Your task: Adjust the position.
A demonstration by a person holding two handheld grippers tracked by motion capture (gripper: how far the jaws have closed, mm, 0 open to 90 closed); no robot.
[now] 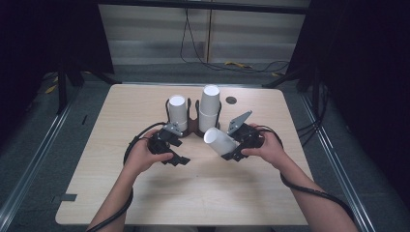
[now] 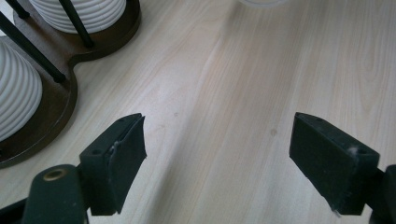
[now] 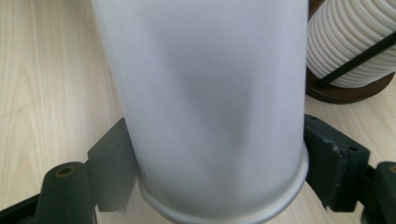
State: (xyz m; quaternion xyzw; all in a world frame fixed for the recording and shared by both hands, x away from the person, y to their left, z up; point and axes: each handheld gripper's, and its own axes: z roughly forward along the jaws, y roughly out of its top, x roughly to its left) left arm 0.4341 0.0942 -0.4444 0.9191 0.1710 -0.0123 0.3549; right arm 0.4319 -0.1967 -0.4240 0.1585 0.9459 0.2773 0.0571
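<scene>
Forearms of the person enter the high view from the bottom edge, each hand on a gripper above the wooden table (image 1: 193, 193).

High view. Left gripper (image 1: 178, 158): held low over the table just in front of the cup holder (image 1: 193, 129), jaws spread, nothing between them. Right gripper (image 1: 231, 151): clamped on a plain white cup (image 1: 220, 141), which lies tilted with its closed end toward the holder and its rim toward the hand. Cup holder: dark base with thin black uprights, two bays. Left bay holds an upturned white cup (image 1: 178, 112); right bay holds a taller stack of cups (image 1: 209, 107). Small dark disc (image 1: 231, 100) on the table beyond the holder. Cables trail from both grippers.

Left gripper view. Two black jaws stand wide apart over bare wood, gripping nothing. At upper left, the brown wooden base of the holder (image 2: 100, 42) with black rods and the ribbed walls of two cups (image 2: 14, 93), a texture the high view cannot resolve.

Right gripper view. Plain white cup (image 3: 210, 102) sits between the jaws, rolled rim nearest the camera, both pads pressed against its wall. A ribbed cup (image 3: 345, 42) in the holder stands at upper right, just beside the held cup; touching or apart cannot be told.
</scene>
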